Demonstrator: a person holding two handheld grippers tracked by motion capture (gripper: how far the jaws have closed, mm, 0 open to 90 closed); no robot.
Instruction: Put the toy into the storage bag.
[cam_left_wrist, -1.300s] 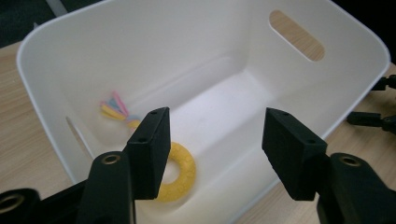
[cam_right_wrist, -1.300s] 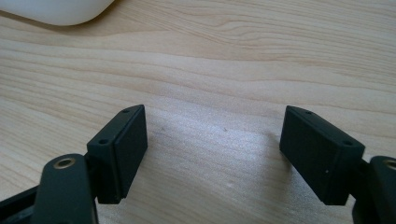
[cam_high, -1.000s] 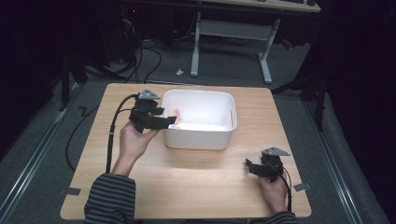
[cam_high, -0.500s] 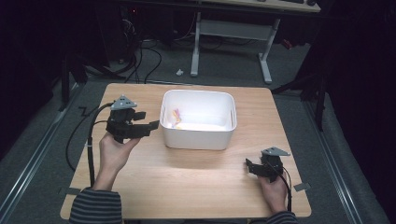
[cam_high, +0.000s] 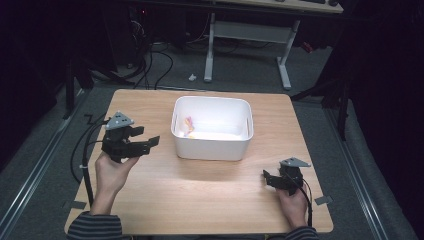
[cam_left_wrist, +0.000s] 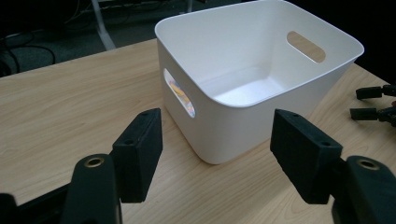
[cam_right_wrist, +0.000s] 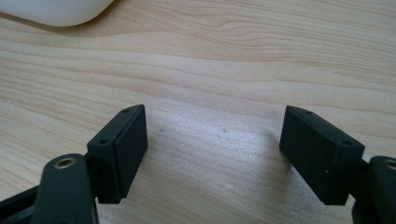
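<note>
A white plastic bin (cam_high: 212, 148) stands in the middle of the wooden table (cam_high: 200, 200). A small pink and yellow item (cam_high: 189, 125) lies inside it by the left wall and shows through the handle slot (cam_left_wrist: 181, 95) in the left gripper view. My left gripper (cam_high: 148, 136) hovers left of the bin, pointing at it. Its jaws have just been opening, and nothing is between them (cam_left_wrist: 217, 158). My right gripper (cam_high: 268, 179) rests low near the table's front right, open over bare wood (cam_right_wrist: 215, 154).
The bin's near corner (cam_left_wrist: 219, 154) sits just ahead of the left jaws. A corner of the bin (cam_right_wrist: 56, 11) shows at the top left of the right gripper view. Cables trail off the table's left edge (cam_high: 82, 150). A desk frame (cam_high: 250, 45) stands beyond the table.
My left gripper has pulled back from the bin's left rim, leftward and toward the person, with its jaws wider apart. The right gripper has stayed put.
</note>
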